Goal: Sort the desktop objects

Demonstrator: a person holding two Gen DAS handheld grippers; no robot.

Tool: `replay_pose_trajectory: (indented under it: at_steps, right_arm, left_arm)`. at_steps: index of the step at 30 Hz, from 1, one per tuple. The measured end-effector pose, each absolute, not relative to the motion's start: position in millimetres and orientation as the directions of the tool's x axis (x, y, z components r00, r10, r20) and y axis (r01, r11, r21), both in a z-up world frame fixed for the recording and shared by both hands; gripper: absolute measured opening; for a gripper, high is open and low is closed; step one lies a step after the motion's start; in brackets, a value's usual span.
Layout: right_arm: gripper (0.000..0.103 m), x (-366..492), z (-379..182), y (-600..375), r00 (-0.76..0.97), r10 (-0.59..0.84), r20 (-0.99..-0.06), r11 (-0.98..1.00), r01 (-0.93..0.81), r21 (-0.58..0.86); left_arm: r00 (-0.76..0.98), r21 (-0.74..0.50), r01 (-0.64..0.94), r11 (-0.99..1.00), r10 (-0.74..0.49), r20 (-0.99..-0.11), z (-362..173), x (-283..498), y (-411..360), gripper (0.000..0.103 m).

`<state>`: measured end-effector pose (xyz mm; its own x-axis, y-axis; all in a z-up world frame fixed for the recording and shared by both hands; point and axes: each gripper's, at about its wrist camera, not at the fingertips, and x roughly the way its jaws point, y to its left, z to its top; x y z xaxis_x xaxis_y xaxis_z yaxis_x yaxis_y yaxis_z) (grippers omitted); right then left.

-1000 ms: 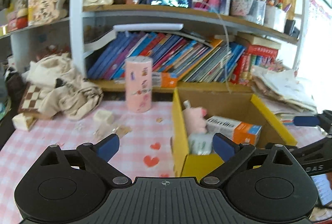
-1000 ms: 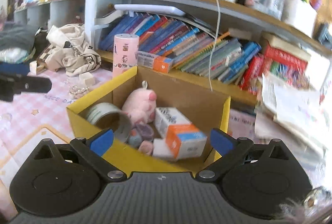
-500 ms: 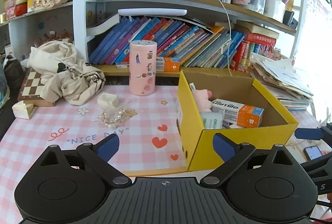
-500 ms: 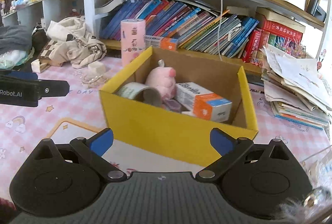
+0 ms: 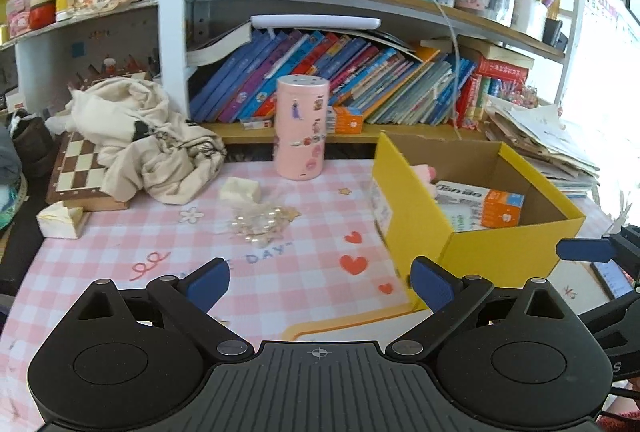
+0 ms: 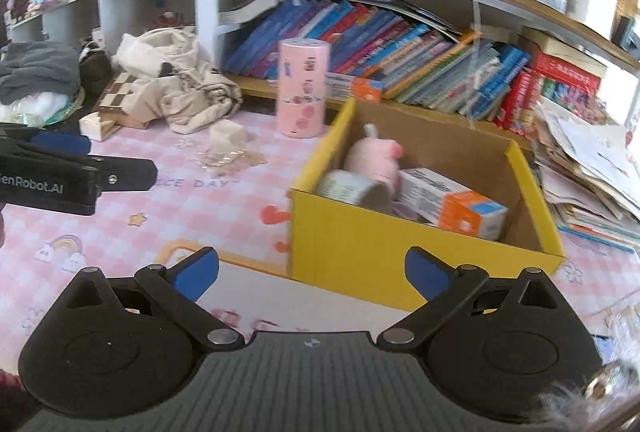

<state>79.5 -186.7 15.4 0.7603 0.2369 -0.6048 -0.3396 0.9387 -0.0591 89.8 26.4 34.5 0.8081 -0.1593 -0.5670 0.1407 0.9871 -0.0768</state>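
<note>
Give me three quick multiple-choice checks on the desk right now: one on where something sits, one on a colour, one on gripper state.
1. Where is the plush pink pig toy?
A. On the chessboard
B. Inside the yellow cardboard box
C. On the upper shelf

2. What colour is the tall sticker-covered cylinder standing on the checked desk mat?
A. Pink
B. Green
C. Black

3. How do the left gripper and right gripper stand?
A. Both shut on items
B. Left shut on the pearl bracelet
C. Both open, holding nothing

Answers:
1 B, the pig lies among the white-and-orange carton and tape roll within the box walls.
2 A, its body is pale pink.
3 C, wide gaps show between the blue fingertips in both wrist views, while the pearl bracelet lies on the mat.
</note>
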Motion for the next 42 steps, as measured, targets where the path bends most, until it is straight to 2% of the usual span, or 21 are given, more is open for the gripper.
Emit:
replay_pose_trajectory:
  at_steps: [12, 19, 24, 34, 39, 42]
  right_arm:
    - [0.100, 93, 11, -115, 0.744, 0.293, -0.601, 0.913, -0.404, -0.056]
    - [0.100, 109, 14, -83, 0.747, 0.327, -0.579, 0.894, -0.442, -0.066]
    - [0.100, 131, 10, -74, 0.711, 0.342, -0.614, 0.905, -0.425, 0.013]
    - [0.100, 180, -15, -40, 0.664, 0.312, -0.679, 0.894, -0.447, -0.026]
    - [0.097, 213, -35, -25, 0.659, 0.270, -0.702, 0.910, -0.413, -0.038]
    - [0.086, 233, -45, -21, 0.648, 0.261, -0.716, 0.921, -0.389, -0.017]
  left_arm:
    - [0.827, -0.070, 0.092, 0.993, -0.116, -0.550, 36, 95, 92, 0.099]
    - [0.836, -0.108, 0.079, 0.991, -0.125, -0.534, 39, 114, 114, 0.099]
    - [0.834, -0.129, 0.077, 0.989, -0.135, -0.535, 33, 132, 125, 0.099]
    - [0.792, -0.125, 0.100, 0.987, -0.155, -0.591, 4, 191, 136, 0.099]
    - [0.768, -0.146, 0.091, 0.985, -0.163, -0.619, -10, 229, 140, 0.099]
    - [0.755, -0.157, 0.100, 0.983, -0.177, -0.631, -19, 251, 141, 0.099]
